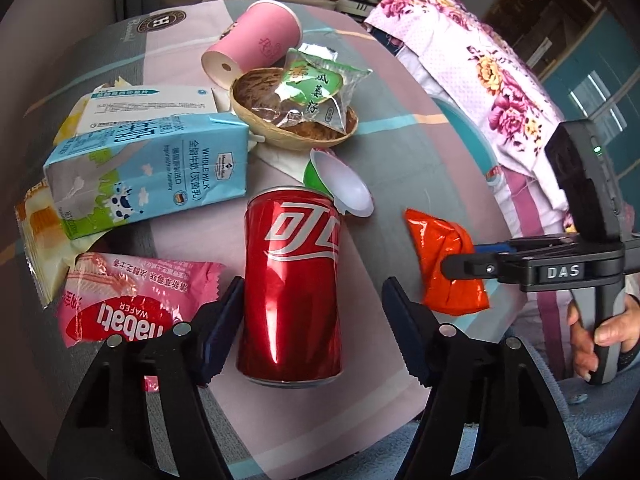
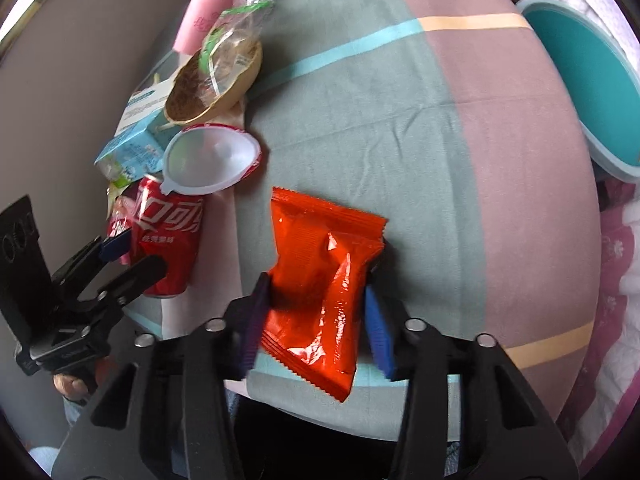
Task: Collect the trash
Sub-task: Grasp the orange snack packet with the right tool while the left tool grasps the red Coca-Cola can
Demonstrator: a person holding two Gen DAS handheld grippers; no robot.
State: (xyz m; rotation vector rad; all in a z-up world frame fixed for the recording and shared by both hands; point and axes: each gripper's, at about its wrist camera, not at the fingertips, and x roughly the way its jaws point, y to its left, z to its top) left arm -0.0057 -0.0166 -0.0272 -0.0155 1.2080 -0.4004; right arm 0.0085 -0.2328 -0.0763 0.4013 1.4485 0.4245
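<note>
The left tongs (image 1: 312, 320) straddled the red cola can (image 1: 292, 288), which lay on its side on the bench (image 1: 400, 128). The left pad stood at the can's wall, apparently touching; the right pad stood clear of it, so the can was not clamped. The tongs were open.

The right tongs (image 2: 316, 320) enclosed the orange snack packet (image 2: 324, 288), which lay flat on the cloth near the bench's front edge. Both blue pads (image 2: 378, 328) pressed against the packet's sides: the tongs were gripping it.

Beyond the can lay a white plastic cup (image 1: 348, 188), tipped over and touching the can's top rim. A blue milk carton (image 1: 148, 176) lay to the can's left, and a pink wafer wrapper (image 1: 132, 300) sat just beside the left pad. A woven bowl (image 1: 292, 120) held a green-printed clear wrapper (image 1: 316, 88), with a pink paper cup (image 1: 252, 48) on its side behind it. A teal bin (image 2: 592, 92) stood at the bench's far right edge.
</note>
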